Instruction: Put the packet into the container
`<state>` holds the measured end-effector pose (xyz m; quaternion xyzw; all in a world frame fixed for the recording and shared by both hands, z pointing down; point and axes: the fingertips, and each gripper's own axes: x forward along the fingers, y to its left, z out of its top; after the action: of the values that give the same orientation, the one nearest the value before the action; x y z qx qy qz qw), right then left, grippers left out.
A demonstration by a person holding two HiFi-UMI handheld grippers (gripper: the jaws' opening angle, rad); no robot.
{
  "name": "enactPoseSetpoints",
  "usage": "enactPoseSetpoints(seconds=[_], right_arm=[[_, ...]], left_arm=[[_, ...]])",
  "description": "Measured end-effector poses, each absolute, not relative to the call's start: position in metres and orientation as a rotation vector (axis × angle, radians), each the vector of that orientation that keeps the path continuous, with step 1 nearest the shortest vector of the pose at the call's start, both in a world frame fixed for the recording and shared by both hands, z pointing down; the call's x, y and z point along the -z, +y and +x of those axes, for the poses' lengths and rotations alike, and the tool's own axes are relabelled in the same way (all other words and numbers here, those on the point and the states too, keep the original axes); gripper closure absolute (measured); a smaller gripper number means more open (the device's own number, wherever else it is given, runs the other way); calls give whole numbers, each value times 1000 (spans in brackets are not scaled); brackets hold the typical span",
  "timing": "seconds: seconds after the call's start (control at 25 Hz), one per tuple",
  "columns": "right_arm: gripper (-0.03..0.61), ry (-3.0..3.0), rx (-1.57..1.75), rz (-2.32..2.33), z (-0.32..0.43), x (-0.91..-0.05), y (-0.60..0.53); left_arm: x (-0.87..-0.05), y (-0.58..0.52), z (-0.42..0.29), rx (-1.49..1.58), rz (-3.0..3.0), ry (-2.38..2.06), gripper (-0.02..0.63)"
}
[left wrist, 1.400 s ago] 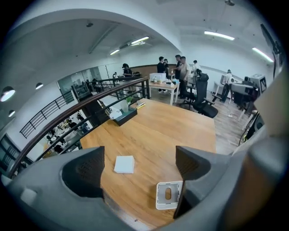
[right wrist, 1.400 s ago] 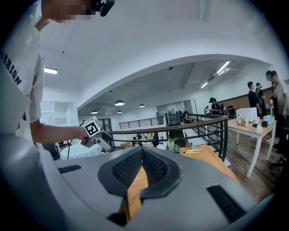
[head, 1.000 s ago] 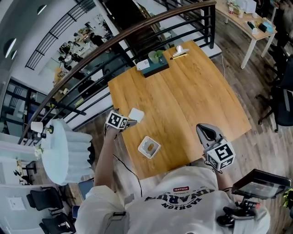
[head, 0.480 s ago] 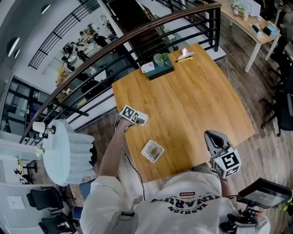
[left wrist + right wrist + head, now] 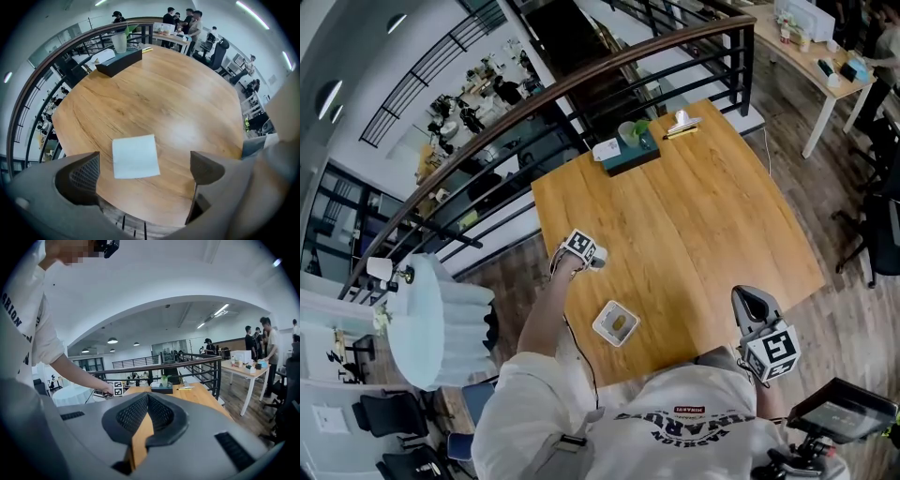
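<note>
**Left claw (image 5: 145, 166) brought over the packet, grasp not yet made**

Since a second ago the left claw has been shifted from the worktop's (image 5: 675, 206) left edge to a spot above the packet (image 5: 135, 156). Its jaws are spread wide and nothing is held. The packet lies flat on the wood between them, untouched. The right claw (image 5: 147, 399) is closed on nothing and parked near the body.

The step in hand is judged to be the pick. A flat packet is best pinched squarely across two opposite sides, with the jaws lowered right to the wood before closing.

The worktop edge runs just beside the packet, so any nudge should be directed inward. The container (image 5: 602, 323) sits near, by the front edge, with something small already in it. The short path to it looks unobstructed, and bare wood is left across the middle.
</note>
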<state>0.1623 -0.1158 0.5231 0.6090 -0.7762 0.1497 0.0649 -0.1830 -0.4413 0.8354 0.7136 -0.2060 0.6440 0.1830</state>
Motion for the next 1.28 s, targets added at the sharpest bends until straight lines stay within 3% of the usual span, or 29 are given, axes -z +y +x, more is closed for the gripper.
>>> enactPoseSetpoints(seconds=[0.44,1.2,1.28], right_arm=[[571,-2289,-476,1834,157,-537,-115],[571,-2223,-506,1863,153,-547,-117],[571,-2217,-508,1868,154,-546,-121]], left_arm=[[-898,-439,-196,-1911,1899,-481,25],[-926,-455,-215,-1978,1843,-443,27],[-923,-455,-221,-2018,1824,-460,83]])
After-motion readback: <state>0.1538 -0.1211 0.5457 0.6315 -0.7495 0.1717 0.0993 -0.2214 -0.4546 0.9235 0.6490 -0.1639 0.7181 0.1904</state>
